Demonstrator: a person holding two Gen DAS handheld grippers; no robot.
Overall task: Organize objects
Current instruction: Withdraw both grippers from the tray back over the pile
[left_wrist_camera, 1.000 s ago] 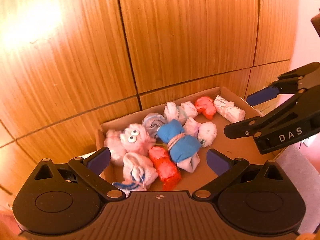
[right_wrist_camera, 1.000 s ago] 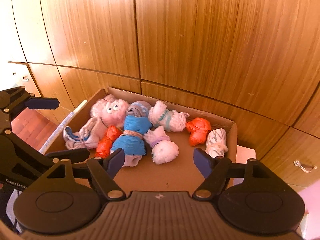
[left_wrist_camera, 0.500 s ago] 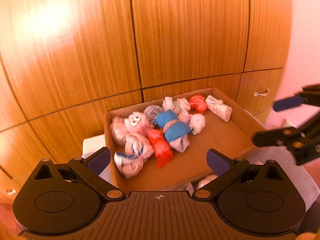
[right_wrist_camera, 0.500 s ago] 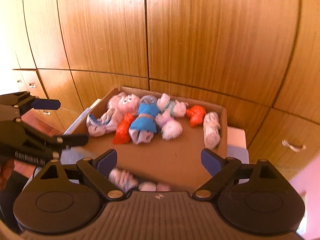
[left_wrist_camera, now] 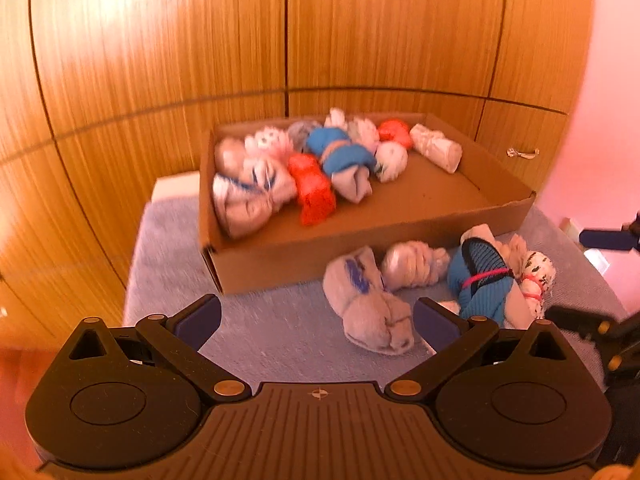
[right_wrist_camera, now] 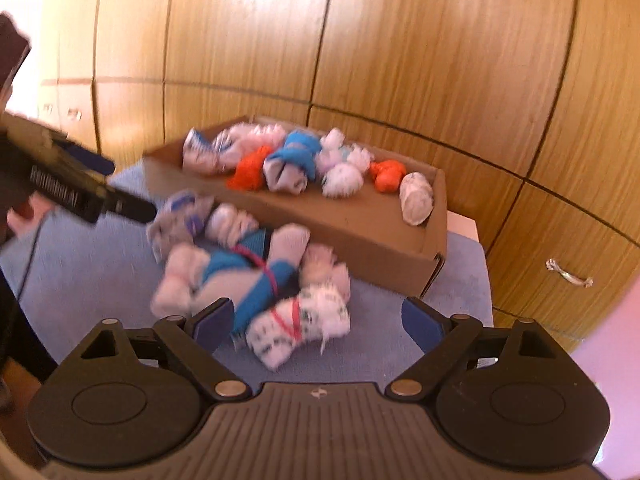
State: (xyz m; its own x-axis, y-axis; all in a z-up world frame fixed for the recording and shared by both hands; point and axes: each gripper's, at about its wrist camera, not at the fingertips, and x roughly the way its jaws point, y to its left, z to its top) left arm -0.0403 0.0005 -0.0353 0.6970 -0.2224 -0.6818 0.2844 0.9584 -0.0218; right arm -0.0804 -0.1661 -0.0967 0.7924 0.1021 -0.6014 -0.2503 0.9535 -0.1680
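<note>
Sock bundles [left_wrist_camera: 320, 168]: most already sit in the cardboard box [left_wrist_camera: 360, 248]; a few loose bundles [right_wrist_camera: 256, 268] wait on the blue mat [right_wrist_camera: 80, 272] just beside it. Left gripper [left_wrist_camera: 318, 320] and right gripper [right_wrist_camera: 316, 318]: jaws wide, empty, right's just opened.

I see warm glare high on the wooden cabinet doors [left_wrist_camera: 360, 32]; everything below is motion-blurred, edges bowed by fisheye.
</note>
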